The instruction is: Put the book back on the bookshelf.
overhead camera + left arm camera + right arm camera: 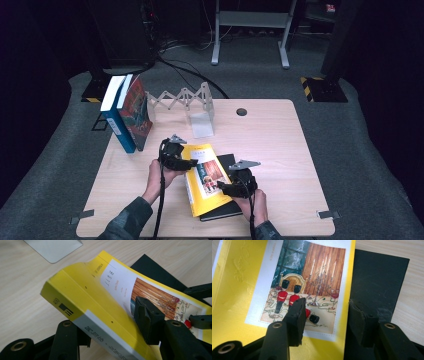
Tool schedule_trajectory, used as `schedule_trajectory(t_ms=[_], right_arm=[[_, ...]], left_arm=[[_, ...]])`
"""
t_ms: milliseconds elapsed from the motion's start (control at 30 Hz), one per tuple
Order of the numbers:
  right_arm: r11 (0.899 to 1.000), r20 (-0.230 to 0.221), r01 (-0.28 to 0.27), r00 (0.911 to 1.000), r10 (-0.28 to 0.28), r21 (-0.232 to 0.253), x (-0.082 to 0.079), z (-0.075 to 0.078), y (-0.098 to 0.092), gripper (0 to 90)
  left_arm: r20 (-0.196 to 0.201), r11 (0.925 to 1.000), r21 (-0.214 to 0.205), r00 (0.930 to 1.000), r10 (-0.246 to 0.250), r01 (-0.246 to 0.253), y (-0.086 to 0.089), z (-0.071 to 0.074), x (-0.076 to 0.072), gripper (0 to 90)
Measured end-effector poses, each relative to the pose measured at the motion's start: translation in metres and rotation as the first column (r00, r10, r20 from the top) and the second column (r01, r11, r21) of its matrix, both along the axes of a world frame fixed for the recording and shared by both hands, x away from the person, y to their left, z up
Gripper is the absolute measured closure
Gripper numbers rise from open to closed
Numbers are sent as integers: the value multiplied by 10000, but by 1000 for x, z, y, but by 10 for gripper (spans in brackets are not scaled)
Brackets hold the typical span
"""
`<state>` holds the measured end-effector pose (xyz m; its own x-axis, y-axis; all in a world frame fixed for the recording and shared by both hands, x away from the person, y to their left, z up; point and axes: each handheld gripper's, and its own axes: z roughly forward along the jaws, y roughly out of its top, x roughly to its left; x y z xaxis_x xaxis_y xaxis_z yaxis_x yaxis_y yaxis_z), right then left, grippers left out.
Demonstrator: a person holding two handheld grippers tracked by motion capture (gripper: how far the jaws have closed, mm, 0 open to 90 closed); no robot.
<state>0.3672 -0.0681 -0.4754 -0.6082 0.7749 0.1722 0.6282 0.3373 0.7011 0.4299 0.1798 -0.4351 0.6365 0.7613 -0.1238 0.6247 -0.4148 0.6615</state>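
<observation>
The person's sleeves sit nearest the camera at the table's [280,125] front edge. At far left two books [127,112] stand upright against a folding rack [182,97]. The left gripper [176,156] clamps the spine edge of the yellow book [202,180], one jaw under it and one on its cover, tilting that side up. The book's long axis runs from the front edge towards the rack, and it lies partly on a black book [227,210]. The right gripper [235,187] straddles the yellow book's other long edge; its jaws stand narrow, but I cannot tell whether the pads press. The left hand, nearer the rack, seems placed to lead the lift.
</observation>
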Motion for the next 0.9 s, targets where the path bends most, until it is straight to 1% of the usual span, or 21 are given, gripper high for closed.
schedule_trajectory(t_ms=[67,100,167,200,233,267,300,367,400,433,500,567,600,633,667,700,733,767,833,867,900], right_arm=[[10000,-58,17,10000,-17,67,0,0,3,492],[10000,-45,-54,10000,54,66,1,0,2,492],[9998,-119,-102,9999,105,174,2,-1,1,492],[9996,-198,-130,9997,135,256,2,-1,0,492],[9994,-185,-131,9997,137,308,3,-2,0,492],[9994,-214,-112,9997,119,336,2,-2,0,492],[9994,-214,-112,9997,119,336,2,-2,0,492],[9995,-205,-136,9997,142,298,2,-2,1,491],[9995,-172,-144,9997,149,282,2,-2,1,491],[9995,-147,-137,9998,142,285,2,-2,1,491],[9992,-122,-199,9997,203,336,2,-2,-1,491],[9993,-156,-109,9998,115,368,1,-3,0,491],[9994,-113,-169,9998,172,306,2,-2,-1,491],[9994,-113,-169,9998,172,306,2,-2,-1,491],[9990,-245,-160,9996,170,410,3,-2,-1,490],[9985,-161,-292,9994,300,473,4,-2,-4,459],[9985,-161,-292,9994,300,473,4,-2,-4,459],[9991,291,-65,9996,52,426,2,0,-13,380],[9977,495,382,9979,-410,562,3,3,-26,304],[9977,495,382,9979,-410,562,3,3,-26,304],[9935,815,1072,9906,-1101,388,5,5,-44,198]], left_arm=[[120,9996,286,9999,-71,68,-3,4,1,514],[146,9995,306,9998,-101,97,-2,5,1,512],[113,9999,61,9998,-136,135,-1,7,4,502],[2,10000,16,10000,-97,97,-1,7,7,486],[-48,9998,91,9999,-155,155,-2,7,9,455],[-146,9999,-17,9998,-102,102,-1,5,12,444],[-146,9999,-17,9998,-102,102,-1,5,12,429],[-532,9996,-276,9986,-70,55,2,2,20,419],[-626,9991,-431,9980,19,-46,2,0,23,415],[-722,9992,-371,9973,-145,118,2,0,24,417],[-778,9994,-295,9968,-176,154,1,-1,25,424],[-877,9991,-355,9959,-243,212,2,-1,25,440],[-925,9987,-461,9953,-278,236,3,-2,26,510],[-913,9990,-366,9954,-276,243,3,-3,26,510],[-954,9990,-352,9949,-321,289,3,-3,26,513],[-931,9991,-292,9951,-346,320,3,-3,25,522],[-897,9990,-276,9953,-361,338,3,-4,25,522],[-834,9992,-275,9960,-314,292,3,-4,24,524],[-908,9991,-310,9954,-312,284,4,-5,24,524],[-908,9991,-310,9954,-312,284,4,-5,24,524],[-863,9992,-350,9960,-241,211,3,-6,24,523]])
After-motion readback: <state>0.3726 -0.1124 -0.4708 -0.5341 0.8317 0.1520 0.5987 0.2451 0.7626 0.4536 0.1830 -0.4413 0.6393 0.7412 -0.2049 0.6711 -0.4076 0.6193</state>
